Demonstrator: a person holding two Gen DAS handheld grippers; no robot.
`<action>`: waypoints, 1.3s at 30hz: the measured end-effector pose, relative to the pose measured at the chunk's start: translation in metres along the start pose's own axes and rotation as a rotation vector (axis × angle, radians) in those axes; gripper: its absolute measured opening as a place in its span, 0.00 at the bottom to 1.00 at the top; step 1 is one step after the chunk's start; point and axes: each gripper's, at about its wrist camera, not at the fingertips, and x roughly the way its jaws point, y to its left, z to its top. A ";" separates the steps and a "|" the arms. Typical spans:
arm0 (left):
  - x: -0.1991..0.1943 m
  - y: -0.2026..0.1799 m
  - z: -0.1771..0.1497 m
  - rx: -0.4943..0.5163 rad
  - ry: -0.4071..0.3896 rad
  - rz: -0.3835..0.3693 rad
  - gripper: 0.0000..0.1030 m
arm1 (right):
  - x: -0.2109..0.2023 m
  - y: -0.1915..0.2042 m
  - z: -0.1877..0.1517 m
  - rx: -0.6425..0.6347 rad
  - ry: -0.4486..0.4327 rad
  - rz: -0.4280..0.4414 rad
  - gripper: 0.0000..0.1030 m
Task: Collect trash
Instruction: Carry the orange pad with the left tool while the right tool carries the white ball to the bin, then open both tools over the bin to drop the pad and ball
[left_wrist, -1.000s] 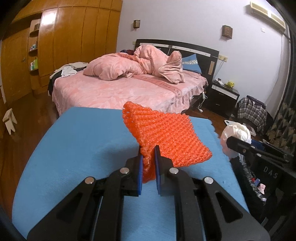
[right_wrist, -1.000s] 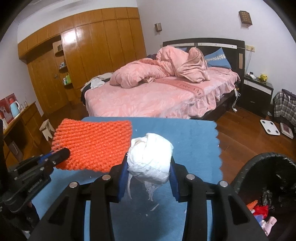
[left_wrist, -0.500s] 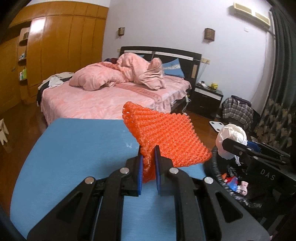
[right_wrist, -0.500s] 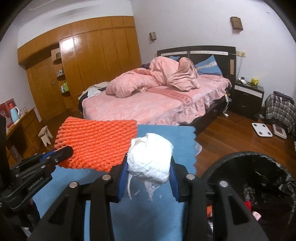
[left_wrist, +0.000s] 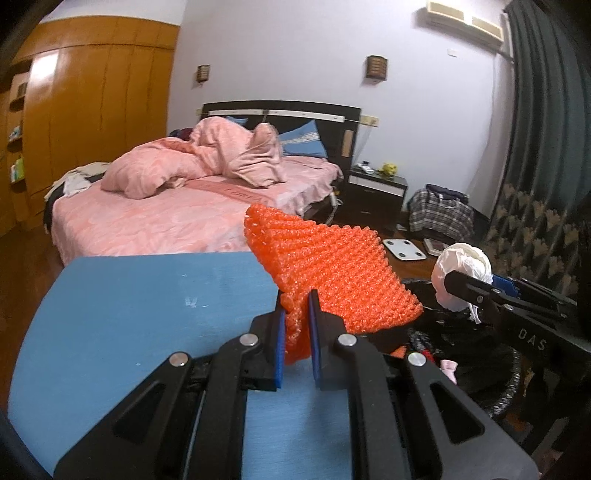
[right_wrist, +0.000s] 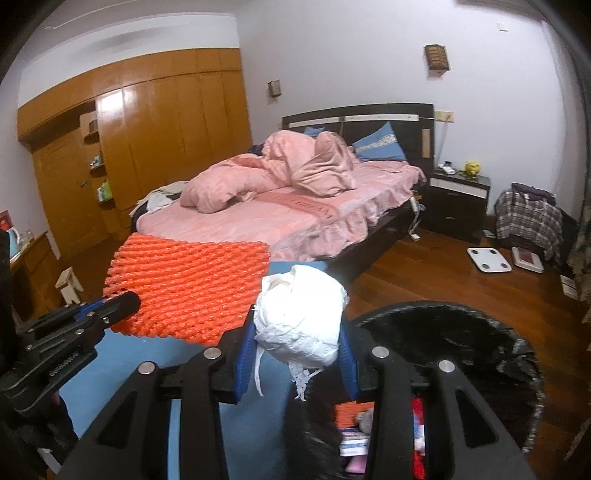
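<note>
The left gripper (left_wrist: 297, 321) is being kept closed on one lower corner of the orange foam net (left_wrist: 332, 280), and the rest of the net is being carried in the air above the blue table (left_wrist: 147, 306), near its right edge. The net is spreading out flat from the pinched corner and is drooping only a little, so it is judged to be very light and soft, yet springy enough to keep its shape. Its open mesh is judged to give a good hold, but a pinch at a corner is leaving the sheet free to swing; a hold nearer the middle would be steadier.

The right gripper (right_wrist: 297, 345) is being held half closed around the white crumpled paper ball (right_wrist: 301, 317), which is being pressed between the two blue pads (right_wrist: 243, 350). The ball is being carried at the near edge of the black trash bin (right_wrist: 461, 332), with its torn strips hanging down. It is judged to be light, soft and easy to crush, not slippery, so a gentle squeeze across its widest part is thought to be enough.

Other trash is already lying inside the bin. When the jaws are opened, both things are expected to fall slowly, and the net may drift aside.
</note>
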 end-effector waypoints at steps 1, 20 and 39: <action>0.002 -0.007 0.000 0.009 0.001 -0.012 0.10 | -0.002 -0.005 0.000 0.003 -0.002 -0.008 0.38; 0.065 -0.117 -0.016 0.151 0.074 -0.161 0.10 | -0.026 -0.123 -0.029 0.110 0.020 -0.199 0.38; 0.121 -0.141 -0.035 0.159 0.194 -0.212 0.20 | 0.004 -0.163 -0.054 0.131 0.111 -0.223 0.40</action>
